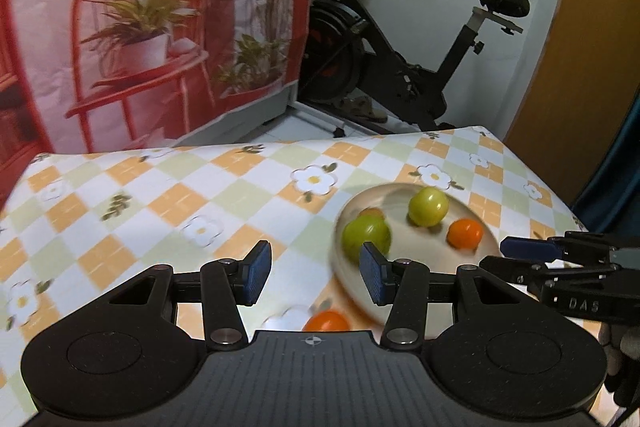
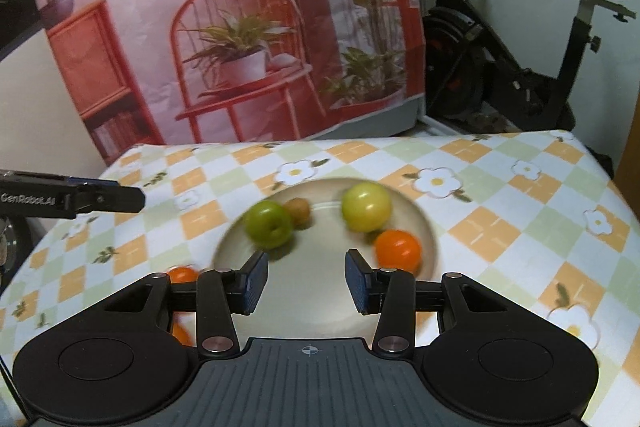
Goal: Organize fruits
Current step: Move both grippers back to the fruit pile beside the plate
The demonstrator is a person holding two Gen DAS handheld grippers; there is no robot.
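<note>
Plate (image 2: 320, 307) sat on the checked floral tablecloth (image 2: 500, 227), holding two green apples (image 2: 269, 223) (image 2: 365, 207), an orange (image 2: 398, 249) and a small brown fruit, possibly a kiwi (image 2: 299, 210), behind the darker apple. Another orange (image 2: 182, 274) lay on the cloth just left of the plate. Right gripper (image 2: 307, 281) hovered over the plate's near part, jaws apart, empty. Left gripper (image 1: 316, 277) near the plate's left edge, jaws apart, empty. Exercise bike (image 1: 400, 47) stood behind the table.
</note>
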